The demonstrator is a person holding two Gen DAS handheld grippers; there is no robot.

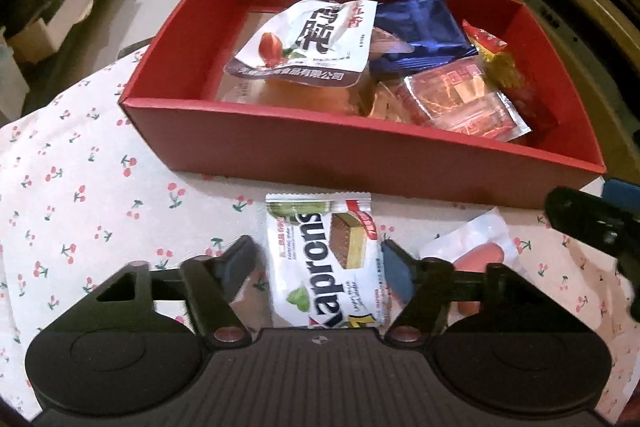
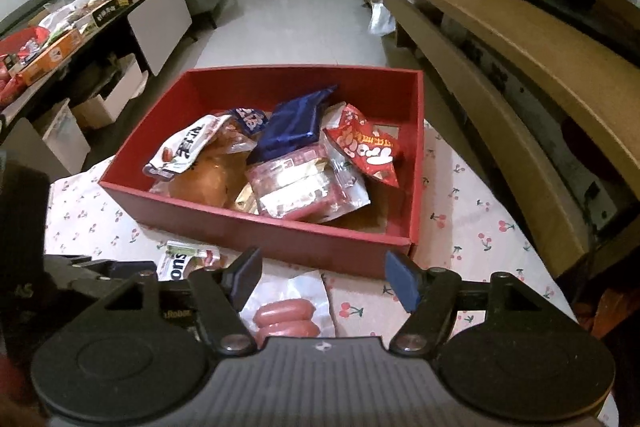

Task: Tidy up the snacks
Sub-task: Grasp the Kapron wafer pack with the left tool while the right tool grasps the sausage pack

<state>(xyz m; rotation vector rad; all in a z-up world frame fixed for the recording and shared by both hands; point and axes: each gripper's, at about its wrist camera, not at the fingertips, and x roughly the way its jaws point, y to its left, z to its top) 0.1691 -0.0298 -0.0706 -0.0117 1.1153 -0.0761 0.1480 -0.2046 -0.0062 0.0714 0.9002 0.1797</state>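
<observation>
Left gripper [image 1: 320,263] straddles the wafer packet [image 1: 324,259] lying on the cloth [image 1: 80,187], pads not visibly pressing — not yet gripped. Right gripper [image 2: 320,279] hangs open over the sausage pack [image 2: 288,315]. Red box [image 2: 280,243] already holds several snacks; these two remain outside, just beside it.

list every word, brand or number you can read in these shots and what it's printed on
"Kaprons": upside down on the white wafer packet between the left gripper's fingers; only "ons" shows in the right wrist view.
"有限公司": end of the brown strip on the white date-picture pouch in the red cardboard box; its large black characters are not surely readable.
Red peanut bag, pink foil packs, small print: too blurred.
</observation>
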